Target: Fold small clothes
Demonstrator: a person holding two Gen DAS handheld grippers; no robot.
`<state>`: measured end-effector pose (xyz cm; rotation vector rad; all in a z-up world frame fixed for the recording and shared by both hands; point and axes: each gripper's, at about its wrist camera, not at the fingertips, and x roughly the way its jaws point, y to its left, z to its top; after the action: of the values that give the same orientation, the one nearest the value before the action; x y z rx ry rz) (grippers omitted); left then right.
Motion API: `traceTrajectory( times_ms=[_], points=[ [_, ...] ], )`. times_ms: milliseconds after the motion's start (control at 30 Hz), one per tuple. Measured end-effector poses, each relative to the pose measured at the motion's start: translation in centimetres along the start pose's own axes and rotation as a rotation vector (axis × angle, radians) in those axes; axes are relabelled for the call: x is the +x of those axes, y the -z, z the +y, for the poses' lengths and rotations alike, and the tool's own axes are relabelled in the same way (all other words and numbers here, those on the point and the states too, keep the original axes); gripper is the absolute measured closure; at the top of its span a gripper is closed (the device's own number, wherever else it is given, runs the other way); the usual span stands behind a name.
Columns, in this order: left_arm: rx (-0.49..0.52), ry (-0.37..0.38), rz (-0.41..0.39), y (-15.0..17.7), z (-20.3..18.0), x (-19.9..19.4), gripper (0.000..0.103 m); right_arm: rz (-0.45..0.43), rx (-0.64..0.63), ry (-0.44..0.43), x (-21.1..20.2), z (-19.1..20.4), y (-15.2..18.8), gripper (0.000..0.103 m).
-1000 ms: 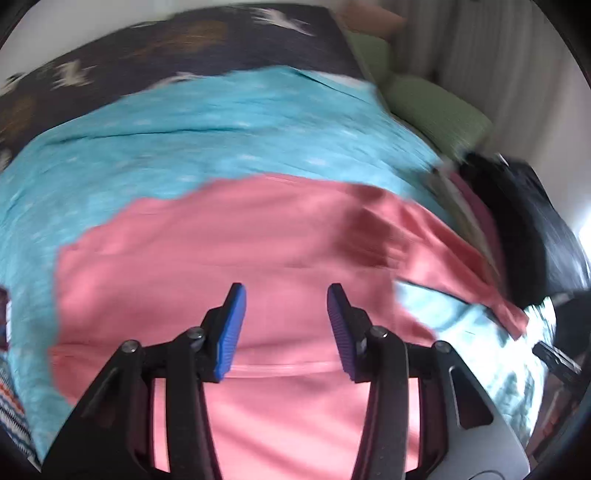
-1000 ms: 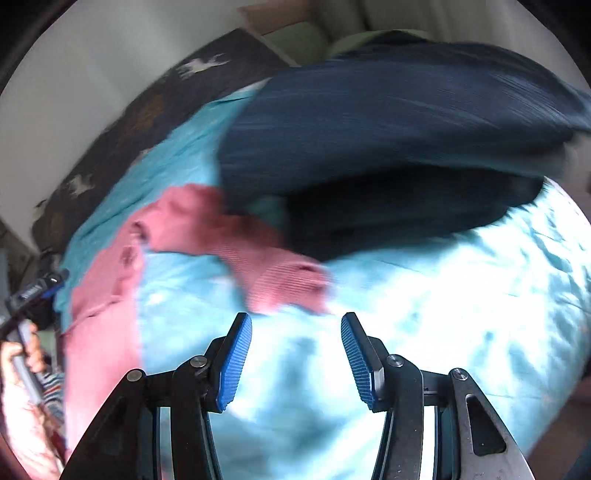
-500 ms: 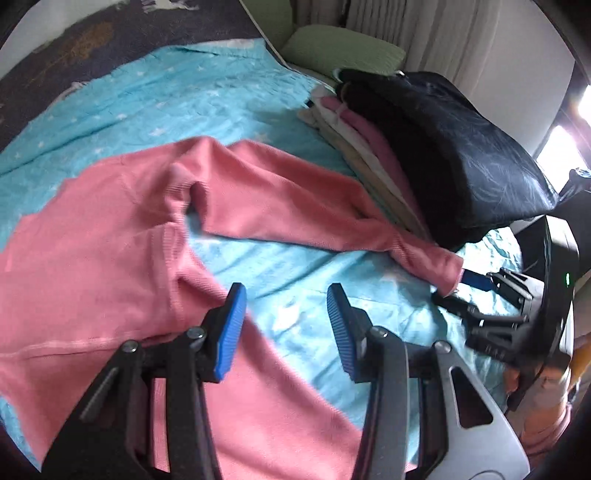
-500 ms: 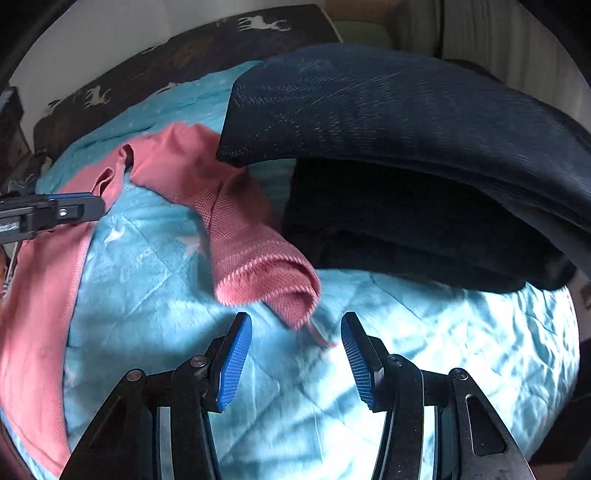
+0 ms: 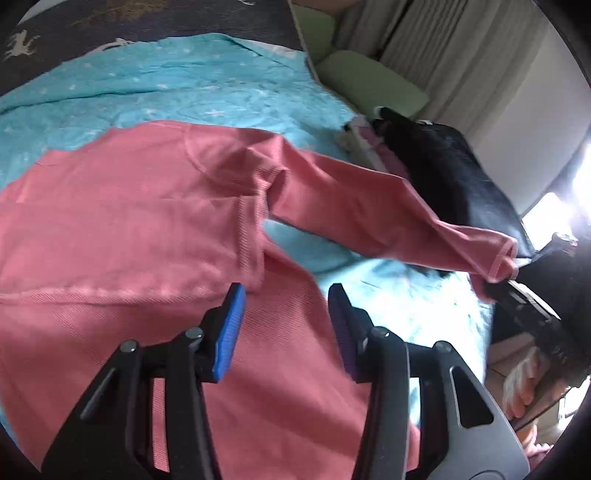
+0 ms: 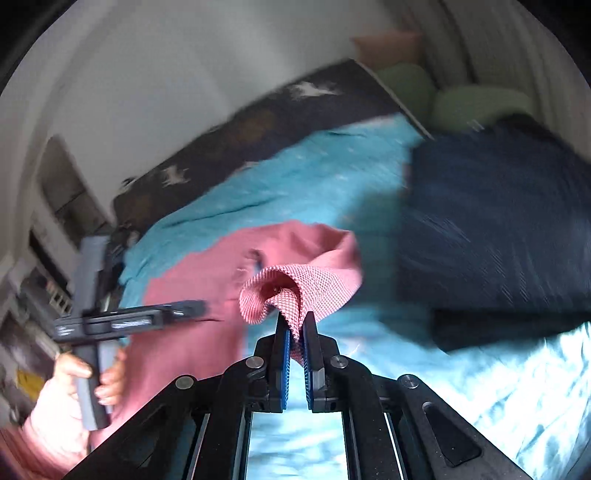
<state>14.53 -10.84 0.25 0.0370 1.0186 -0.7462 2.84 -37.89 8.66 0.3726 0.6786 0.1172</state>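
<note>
Right gripper (image 6: 295, 332) has just closed its jaws on the cuff (image 6: 295, 295) of the pink sweater (image 5: 129, 221), and the ribbed cuff fabric is pinched between the blue pads and lifted clear of the bed. Left gripper (image 5: 286, 314) hovers with its jaws about half open over the sweater's body, nothing between the pads. Largest in view is the turquoise star-print bedspread (image 5: 184, 85), which covers the bed and carries the sweater; the sweater lies spread flat on it, one sleeve (image 5: 369, 206) stretched toward the right side of the left wrist view, where the right gripper holds its end. A dark blanket with white deer figures (image 5: 110, 22) lies along the far edge of the bed. To the right of the sweater sits a stack of folded clothes topped by a dark navy garment (image 6: 498, 229). Green cushions (image 5: 369, 81) rest beyond the stack, near pale curtains (image 5: 443, 55). A person's hand (image 6: 92, 373) grips the left gripper's handle.
</note>
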Motion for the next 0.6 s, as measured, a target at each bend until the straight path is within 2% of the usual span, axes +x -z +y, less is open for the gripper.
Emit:
traceTrajectory(
  times_ms=[67, 133, 200, 233, 333, 433, 467, 500, 533, 567, 600],
  points=[
    [-0.024, 0.147, 0.015, 0.6, -0.2, -0.8, 0.046, 0.015, -0.070, 0.003, 0.5, 2.3, 0.3, 0.097],
    [-0.059, 0.289, 0.028, 1.0, -0.5, -1.4, 0.044, 0.043, -0.110, 0.013, 1.3, 3.7, 1.0, 0.097],
    [-0.073, 0.369, 0.047, 0.9, -1.0, -1.2, 0.040, 0.073, -0.121, 0.018, 2.0, 4.2, 1.7, 0.097],
    [-0.069, 0.400, 0.066, 0.9, -1.5, -1.0, 0.039, 0.088, -0.118, 0.014, 2.5, 4.4, 1.9, 0.097],
    [-0.057, 0.394, 0.094, 0.9, -2.4, -0.2, 0.037, 0.103, -0.106, 0.016, 3.1, 4.1, 2.1, 0.097],
    [-0.108, 0.411, 0.125, 0.9, -2.5, 1.3, 0.037, 0.093, -0.098, 0.016, 2.4, 3.8, 2.0, 0.097],
    [-0.134, 0.428, 0.122, 0.7, -2.5, 1.8, 0.048, 0.092, -0.097, 0.017, 2.3, 3.7, 2.0, 0.097],
    [-0.147, 0.453, 0.118, 0.5, -2.6, 2.1, 0.063, 0.094, -0.097, 0.020, 2.3, 3.7, 2.1, 0.097],
    [-0.147, 0.480, 0.123, 0.3, -2.9, 2.5, 0.100, 0.099, -0.096, 0.021, 2.4, 3.7, 2.2, 0.097],
    [-0.144, 0.478, 0.133, 0.0, -3.1, 2.6, 0.100, 0.106, -0.095, 0.025, 2.4, 3.7, 2.3, 0.097],
    [-0.136, 0.441, 0.117, -0.2, -3.5, 2.4, 0.100, 0.108, -0.094, 0.024, 2.3, 3.8, 2.4, 0.097]
  ],
)
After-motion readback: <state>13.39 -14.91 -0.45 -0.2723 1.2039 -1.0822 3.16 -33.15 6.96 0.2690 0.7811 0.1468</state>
